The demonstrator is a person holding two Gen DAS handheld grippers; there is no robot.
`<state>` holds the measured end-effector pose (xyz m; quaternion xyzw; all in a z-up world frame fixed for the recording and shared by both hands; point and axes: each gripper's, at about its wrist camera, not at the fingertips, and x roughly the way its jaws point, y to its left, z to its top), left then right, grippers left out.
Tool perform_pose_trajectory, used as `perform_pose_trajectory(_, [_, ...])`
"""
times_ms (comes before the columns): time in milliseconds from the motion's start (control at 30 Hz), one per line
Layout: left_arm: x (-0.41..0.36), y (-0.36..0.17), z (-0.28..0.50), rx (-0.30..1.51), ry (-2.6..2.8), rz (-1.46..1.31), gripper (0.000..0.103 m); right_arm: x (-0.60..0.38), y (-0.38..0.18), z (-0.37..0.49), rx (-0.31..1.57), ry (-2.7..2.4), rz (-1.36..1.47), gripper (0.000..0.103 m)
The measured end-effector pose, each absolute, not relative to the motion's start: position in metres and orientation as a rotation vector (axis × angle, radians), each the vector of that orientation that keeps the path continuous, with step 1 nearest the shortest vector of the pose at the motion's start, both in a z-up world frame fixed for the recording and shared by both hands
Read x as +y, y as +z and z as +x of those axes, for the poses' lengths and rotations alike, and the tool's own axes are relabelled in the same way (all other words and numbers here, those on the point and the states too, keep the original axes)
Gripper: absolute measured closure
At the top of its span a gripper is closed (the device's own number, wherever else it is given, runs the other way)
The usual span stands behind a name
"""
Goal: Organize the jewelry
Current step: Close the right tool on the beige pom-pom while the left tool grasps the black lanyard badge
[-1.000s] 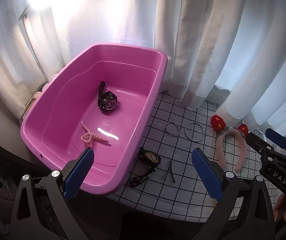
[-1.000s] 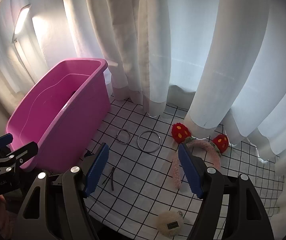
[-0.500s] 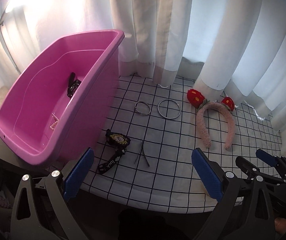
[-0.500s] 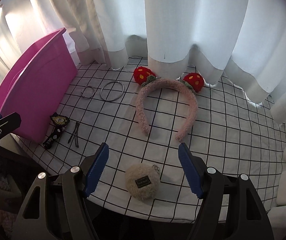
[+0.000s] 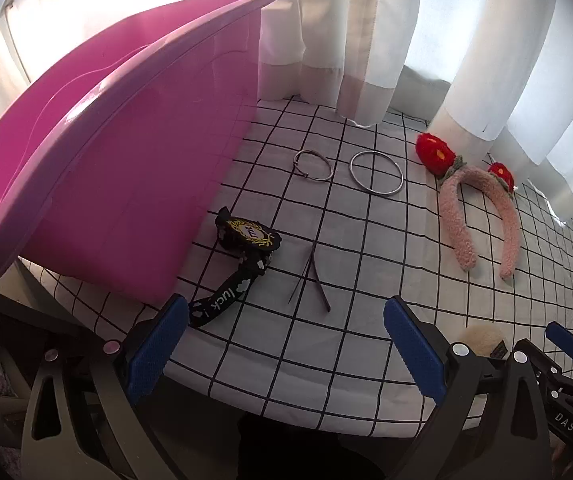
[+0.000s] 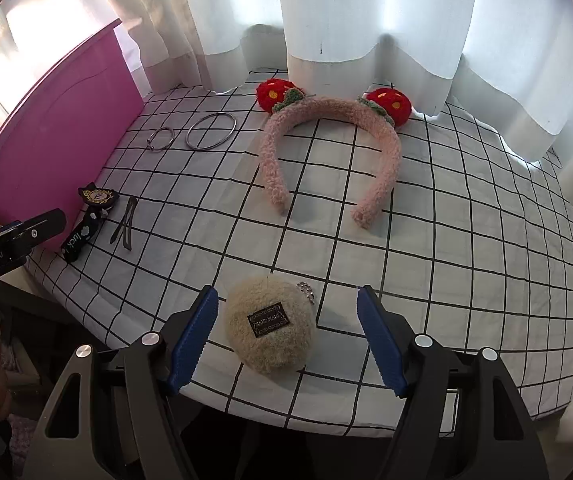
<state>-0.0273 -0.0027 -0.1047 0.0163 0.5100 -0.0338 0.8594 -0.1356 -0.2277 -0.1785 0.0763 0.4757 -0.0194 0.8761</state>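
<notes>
A pink tub [image 5: 134,184] stands at the table's left; it also shows in the right wrist view [image 6: 58,128]. On the checked cloth lie a black strap with a badge [image 5: 242,252], dark hairpins [image 5: 310,280], a small ring [image 5: 313,165], a large ring [image 5: 376,174] and a fluffy pink headband with red strawberries [image 6: 326,148]. A beige fluffy pouch [image 6: 268,330] lies between the open jaws of my right gripper [image 6: 286,340]. My left gripper [image 5: 286,352] is open and empty at the table's front edge, just before the strap.
White curtains [image 6: 366,20] hang behind the table. The table's front edge [image 5: 286,416] runs under both grippers. The right gripper's body shows at the lower right of the left wrist view [image 5: 566,368].
Both grippers have pulled back and down from the tub toward the table's front edge. The right gripper has swung right, and the pouch now lies between its jaws.
</notes>
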Motion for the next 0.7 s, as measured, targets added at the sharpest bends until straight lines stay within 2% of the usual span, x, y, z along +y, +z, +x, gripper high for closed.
perform_pose_trajectory(700, [0.031,-0.168,0.002,1.074,0.124,-0.008,0.007,-0.218,-0.216,-0.133,1.014,-0.017,0.12,0.034])
